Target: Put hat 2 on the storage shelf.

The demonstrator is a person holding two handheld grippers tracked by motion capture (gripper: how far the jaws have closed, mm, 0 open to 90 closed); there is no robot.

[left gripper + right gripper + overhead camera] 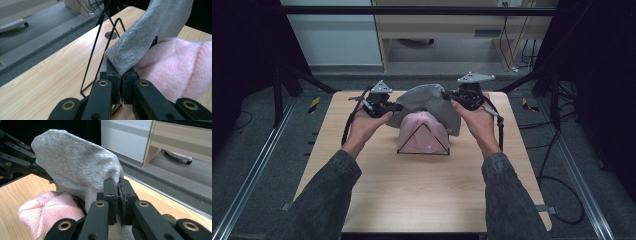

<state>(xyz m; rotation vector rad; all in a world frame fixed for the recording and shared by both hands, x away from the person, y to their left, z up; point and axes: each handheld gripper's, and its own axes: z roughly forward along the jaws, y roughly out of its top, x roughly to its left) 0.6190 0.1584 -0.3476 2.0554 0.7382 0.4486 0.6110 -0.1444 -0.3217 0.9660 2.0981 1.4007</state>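
Observation:
A grey knit hat is stretched between my two grippers above the far middle of the table. My left gripper is shut on the grey hat's edge; in the left gripper view its jaws pinch the fabric. My right gripper is shut on the opposite edge of the grey hat, the cloth clamped between its jaws. Below it a pink knit hat sits over a black wire stand, the grey hat partly draped on its back. The pink hat lies beside my left jaws.
The light wooden table has free room on its near half and at both sides. A black wire frame leg stands by a round hole in the tabletop. Dark frame posts, rails and cables surround the table; a cabinet stands behind.

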